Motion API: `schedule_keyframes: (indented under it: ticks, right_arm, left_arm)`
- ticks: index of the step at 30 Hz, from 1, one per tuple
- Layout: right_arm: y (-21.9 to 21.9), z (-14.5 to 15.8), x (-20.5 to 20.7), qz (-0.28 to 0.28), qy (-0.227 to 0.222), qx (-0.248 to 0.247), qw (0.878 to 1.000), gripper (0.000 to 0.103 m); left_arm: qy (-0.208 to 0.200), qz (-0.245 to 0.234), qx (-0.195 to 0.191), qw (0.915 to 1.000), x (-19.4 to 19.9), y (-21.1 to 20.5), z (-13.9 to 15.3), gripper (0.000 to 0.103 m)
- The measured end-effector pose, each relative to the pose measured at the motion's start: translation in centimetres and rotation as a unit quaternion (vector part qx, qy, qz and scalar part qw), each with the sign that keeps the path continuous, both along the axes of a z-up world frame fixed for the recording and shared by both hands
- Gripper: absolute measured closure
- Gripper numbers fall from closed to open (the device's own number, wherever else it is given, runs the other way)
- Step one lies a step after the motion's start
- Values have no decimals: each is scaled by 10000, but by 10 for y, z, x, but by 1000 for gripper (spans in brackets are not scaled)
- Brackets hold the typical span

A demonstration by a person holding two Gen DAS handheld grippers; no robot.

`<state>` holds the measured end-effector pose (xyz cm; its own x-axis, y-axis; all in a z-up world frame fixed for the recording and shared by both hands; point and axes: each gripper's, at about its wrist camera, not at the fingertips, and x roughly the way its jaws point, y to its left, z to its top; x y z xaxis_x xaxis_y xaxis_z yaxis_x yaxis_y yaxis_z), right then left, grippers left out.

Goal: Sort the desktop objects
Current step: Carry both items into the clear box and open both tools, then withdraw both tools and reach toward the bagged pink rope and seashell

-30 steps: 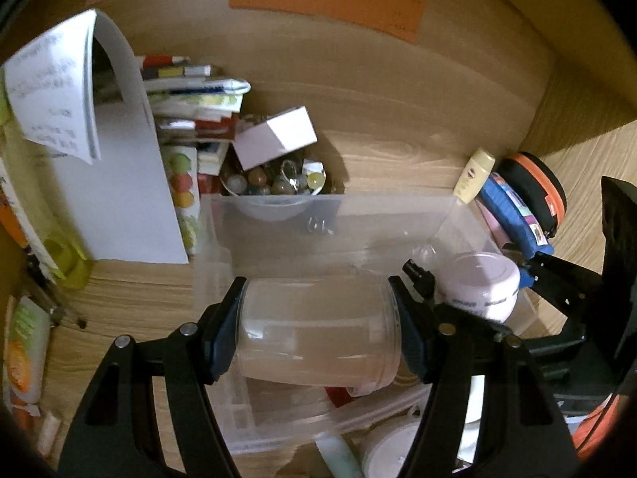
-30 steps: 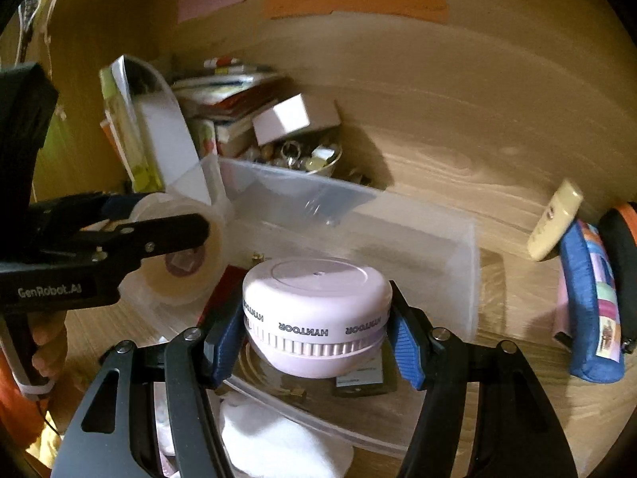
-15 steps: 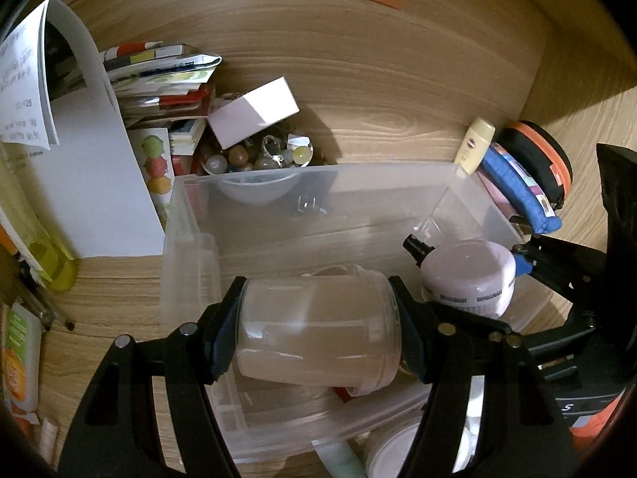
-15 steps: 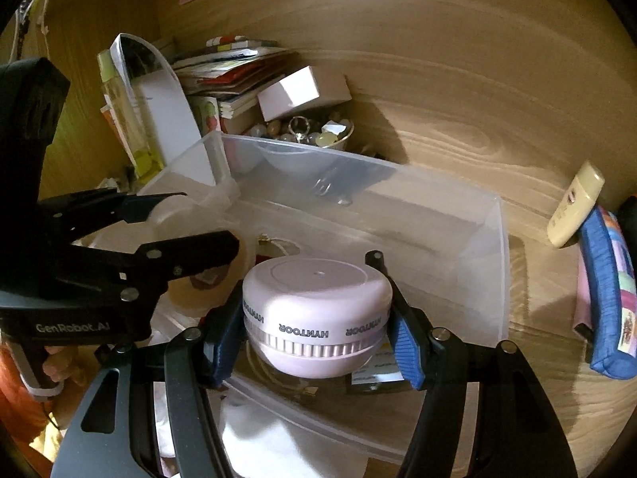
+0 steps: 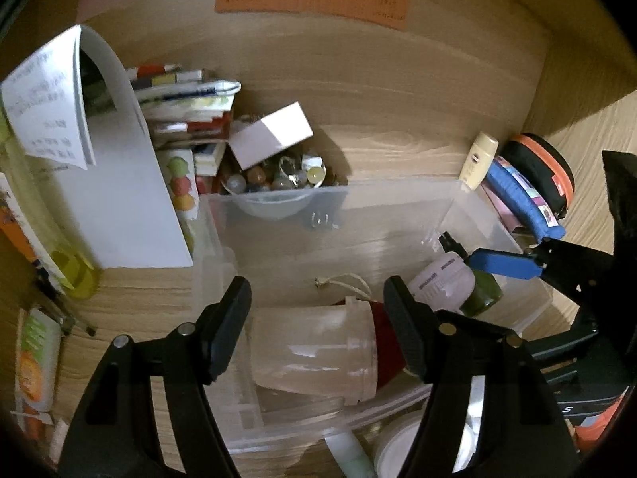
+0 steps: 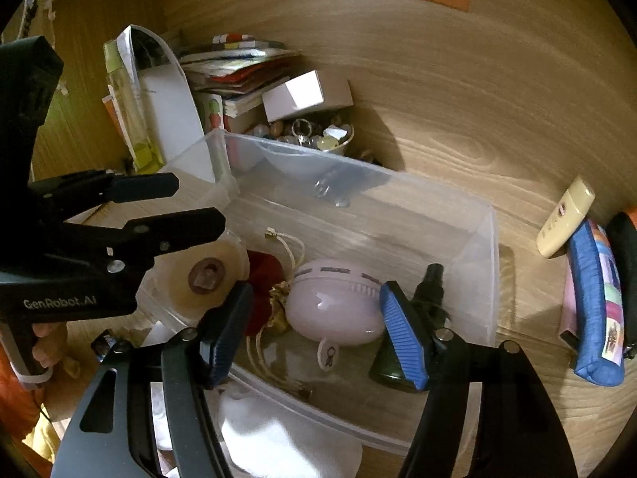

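Observation:
A clear plastic bin stands on the wooden desk. A translucent jar lies on its side in the bin. A pale pink round device lies beside it, next to a dark green spray bottle and a red pouch. My left gripper is open above the jar, not touching it. My right gripper is open above the pink device, apart from it.
Behind the bin stand a bowl of beads, a white box, stacked books and a curled paper sheet. A cream tube, a blue pouch and an orange-rimmed case lie right of it.
Both grippers opened. The jar and the pink device left the jaws and now lie in the bin. Both grippers pulled back a little.

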<state>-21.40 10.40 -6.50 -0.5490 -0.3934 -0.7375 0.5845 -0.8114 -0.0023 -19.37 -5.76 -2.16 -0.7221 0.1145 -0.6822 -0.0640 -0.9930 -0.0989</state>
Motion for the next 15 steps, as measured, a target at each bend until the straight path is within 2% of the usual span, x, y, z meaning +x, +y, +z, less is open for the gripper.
schedule_keyframes:
  ticks: [5,7,11,13,15]
  right_arm:
    - [4,13,11,-106,329,37,9994,25]
    - [8,20,17,-156,437,5,9989,23]
    - [18,34,28,-353,560,-50,9978,20]
    - [23,40,32,-445,586,-104,9972,19]
    - [29,46,39,-540,593,-187,9966,18]
  left_arm:
    - [156,36,-107,9998,11,4,8,32]
    - [242,73,-126,9996,17,4,11,26]
    - [394,132,-190,9990,30,4,22,22]
    - [512,181,-232,9983,39,4,29,12]
    - [657,224,-267,9972,50,3,37,8]
